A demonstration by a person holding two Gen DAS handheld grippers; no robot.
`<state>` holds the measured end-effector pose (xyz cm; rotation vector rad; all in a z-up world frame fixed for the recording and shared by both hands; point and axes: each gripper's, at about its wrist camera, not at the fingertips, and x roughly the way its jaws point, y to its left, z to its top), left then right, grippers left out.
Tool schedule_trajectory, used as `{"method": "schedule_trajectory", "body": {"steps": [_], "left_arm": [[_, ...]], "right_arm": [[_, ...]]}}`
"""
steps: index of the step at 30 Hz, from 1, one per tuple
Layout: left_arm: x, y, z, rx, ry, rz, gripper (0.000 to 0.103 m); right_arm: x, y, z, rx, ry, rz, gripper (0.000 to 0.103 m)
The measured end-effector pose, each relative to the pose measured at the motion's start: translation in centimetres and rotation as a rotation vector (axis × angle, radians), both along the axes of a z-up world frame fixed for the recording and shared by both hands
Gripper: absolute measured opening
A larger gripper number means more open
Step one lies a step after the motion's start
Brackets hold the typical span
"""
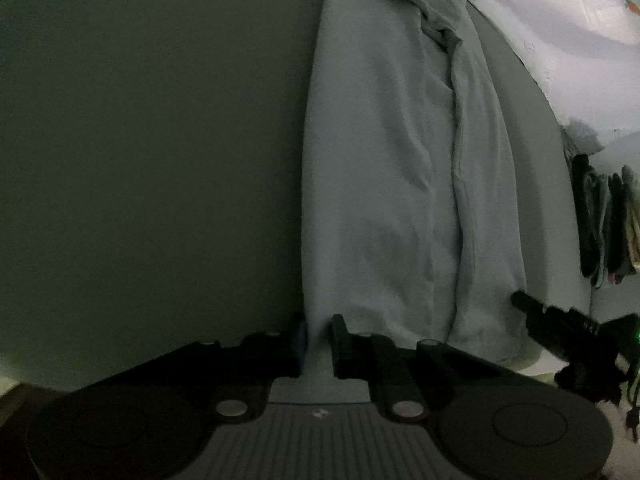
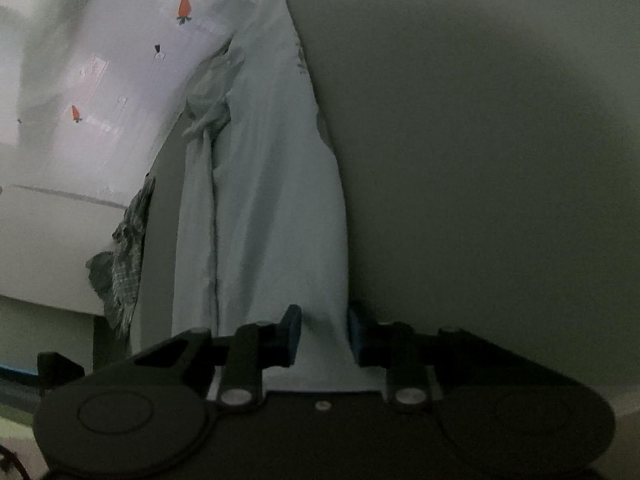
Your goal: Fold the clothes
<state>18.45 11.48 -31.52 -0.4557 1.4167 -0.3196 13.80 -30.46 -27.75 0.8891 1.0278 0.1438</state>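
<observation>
A pale blue shirt point(image 1: 384, 184) lies stretched out on a grey surface point(image 1: 140, 140), its collar at the far end. My left gripper point(image 1: 319, 340) is shut on the shirt's near edge, cloth pinched between its fingers. In the right wrist view the same shirt point(image 2: 272, 208) runs away from me over the grey surface point(image 2: 480, 160). My right gripper point(image 2: 324, 332) is shut on the shirt's near edge too, cloth bunched between its blue pads. The right gripper also shows at the right edge of the left wrist view point(image 1: 560, 328).
A white sheet with small carrot prints point(image 2: 100, 60) lies beyond the grey surface. A dark patterned garment point(image 2: 124, 256) lies at the surface's edge. Dark clothes point(image 1: 600, 224) hang at the right of the left wrist view.
</observation>
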Motion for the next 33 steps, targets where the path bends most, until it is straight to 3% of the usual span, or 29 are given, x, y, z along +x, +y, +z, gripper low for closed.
{"method": "schedule_trajectory", "body": {"steps": [7, 9, 11, 19, 27, 33], "left_arm": [[-0.9, -1.5, 0.1, 0.033, -0.008, -0.059, 0.013], [-1.1, -1.9, 0.3, 0.057, -0.032, -0.079, 0.007], [-1.4, -2.0, 0.4, 0.062, -0.051, -0.081, 0.004], [-0.9, -0.6, 3.8, -0.147, -0.152, 0.067, 0.003], [2.7, 0.4, 9.1, -0.330, -0.339, 0.247, 0.003], [6.0, 0.9, 9.5, -0.387, -0.378, 0.372, 0.003]], "right_arm": [[-1.5, 0.3, 0.2, -0.033, -0.001, 0.032, 0.026], [-1.4, 0.4, 0.2, -0.047, -0.002, 0.039, 0.011], [-1.4, 0.5, 0.0, -0.035, 0.004, 0.028, 0.005], [-2.0, -0.6, 2.0, 0.260, -0.170, -0.117, 0.003], [2.0, -2.1, 4.8, 0.520, -0.389, -0.249, 0.003], [5.6, -2.9, 4.3, 0.571, -0.407, -0.327, 0.003]]}}
